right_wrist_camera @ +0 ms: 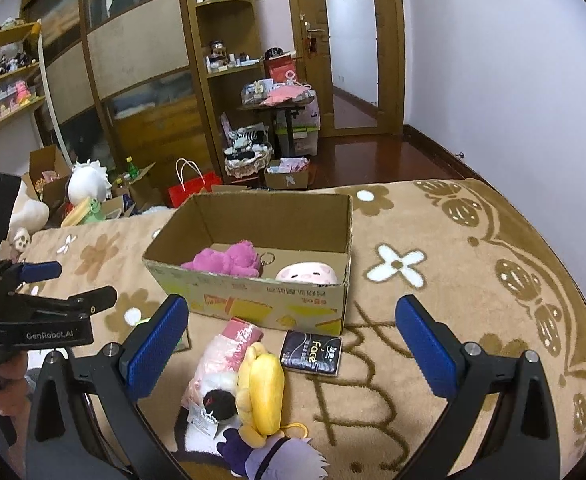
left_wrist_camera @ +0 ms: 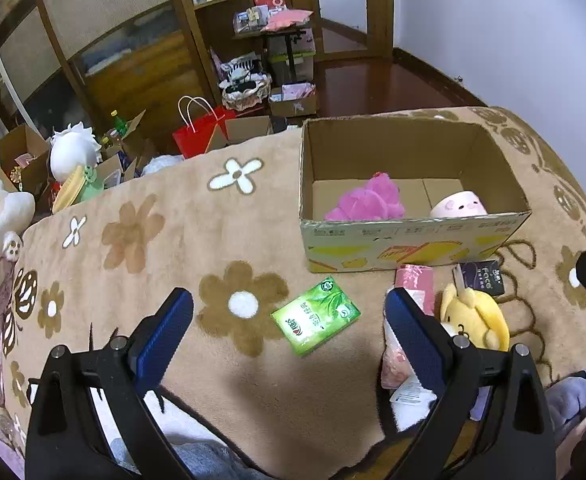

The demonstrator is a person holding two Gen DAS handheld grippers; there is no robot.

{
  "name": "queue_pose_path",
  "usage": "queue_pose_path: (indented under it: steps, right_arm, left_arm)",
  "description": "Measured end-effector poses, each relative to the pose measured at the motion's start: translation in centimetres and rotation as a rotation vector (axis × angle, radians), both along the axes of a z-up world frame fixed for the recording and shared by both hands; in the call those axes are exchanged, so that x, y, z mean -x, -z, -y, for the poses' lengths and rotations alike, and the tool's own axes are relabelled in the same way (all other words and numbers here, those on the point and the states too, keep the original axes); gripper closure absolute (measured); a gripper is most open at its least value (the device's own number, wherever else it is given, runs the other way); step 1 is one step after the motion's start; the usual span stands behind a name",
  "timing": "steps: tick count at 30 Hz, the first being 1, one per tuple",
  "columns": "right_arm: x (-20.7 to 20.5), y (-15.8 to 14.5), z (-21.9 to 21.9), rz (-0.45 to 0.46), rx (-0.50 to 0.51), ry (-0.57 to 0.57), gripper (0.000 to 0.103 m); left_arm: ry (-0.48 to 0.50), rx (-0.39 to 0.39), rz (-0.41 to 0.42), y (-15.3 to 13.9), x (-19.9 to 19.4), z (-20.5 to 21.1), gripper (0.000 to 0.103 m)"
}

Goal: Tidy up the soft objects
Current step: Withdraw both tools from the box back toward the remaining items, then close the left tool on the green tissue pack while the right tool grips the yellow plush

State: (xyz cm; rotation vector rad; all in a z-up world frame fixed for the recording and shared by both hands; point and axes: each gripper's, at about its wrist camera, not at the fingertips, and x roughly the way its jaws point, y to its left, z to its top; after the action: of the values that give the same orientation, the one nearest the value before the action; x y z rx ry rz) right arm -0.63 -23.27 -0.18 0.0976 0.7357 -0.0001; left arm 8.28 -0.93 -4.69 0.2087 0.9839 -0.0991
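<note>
Jaws of left gripper [left_wrist_camera: 289, 320] and right gripper [right_wrist_camera: 291, 344] wide, empty; bare blanket [right_wrist_camera: 473, 320] right of cardboard box [right_wrist_camera: 253, 300].

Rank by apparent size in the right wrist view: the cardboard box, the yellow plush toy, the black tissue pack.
1. Cardboard box, clearly largest.
2. Yellow plush toy.
3. Black tissue pack, smallest, though the plush lies nearer the camera, so this gap is less sure.
</note>
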Motion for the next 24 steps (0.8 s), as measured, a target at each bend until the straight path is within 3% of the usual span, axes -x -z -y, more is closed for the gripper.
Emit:
queue_pose_path:
  steps: [8, 24]
  right_arm:
    - [-0.6, 1.3, -0.7, -0.026, 0.005, -0.014, 0.0]
    - [-3.5, 5.3, -1.9, -0.126, -0.014, -0.059, 0.0]
  left_arm:
    - [-0.016, -0.005, -0.053, 1.6, -1.0, -0.2, 0.007]
    - [-0.074, 0.071, -0.176, 5.5, -4.4, -1.1, 0.007]
